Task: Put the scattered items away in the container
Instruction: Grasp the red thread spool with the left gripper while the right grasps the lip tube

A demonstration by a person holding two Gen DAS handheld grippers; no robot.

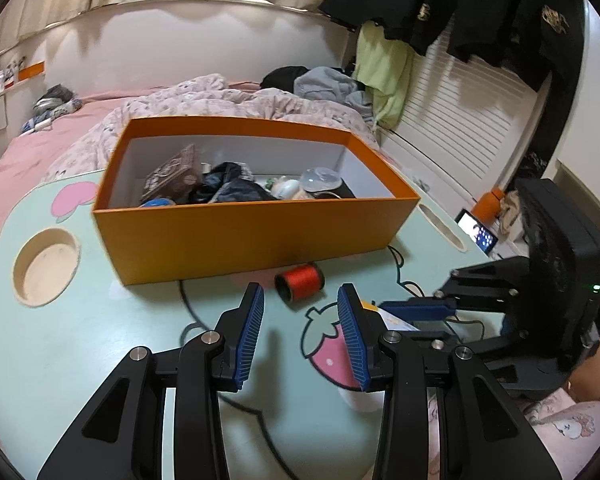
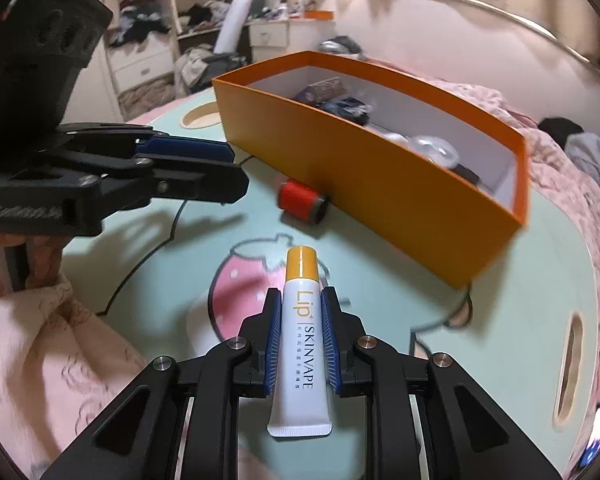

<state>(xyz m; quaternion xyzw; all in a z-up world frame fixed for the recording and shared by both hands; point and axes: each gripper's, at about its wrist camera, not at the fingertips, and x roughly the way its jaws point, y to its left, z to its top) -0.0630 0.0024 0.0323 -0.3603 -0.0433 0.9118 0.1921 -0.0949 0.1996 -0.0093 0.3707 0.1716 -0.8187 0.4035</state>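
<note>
Right gripper [image 2: 300,320], jaws closed on the lip balm tube [image 2: 300,344] near the orange box [image 2: 380,176], may let us lose the slick tube mid-carry, while our left gripper [image 1: 300,320], jaws parted and empty, risks nudging the red thread spool [image 1: 300,280] into rolling away.

The left wrist camera sits low over the pale green table [image 1: 40,360], looking forward between its own fingers toward the orange box [image 1: 256,236] at twelve o'clock, with the red thread spool [image 1: 300,281] close in front and the bed beyond. The right wrist camera looks from nearer the table's edge, facing the same orange box [image 2: 380,184] at about one o'clock, with shelves at eleven. Both views share the box, the spool [image 2: 302,201], the strawberry print [image 1: 336,354] and each other's gripper.
</note>
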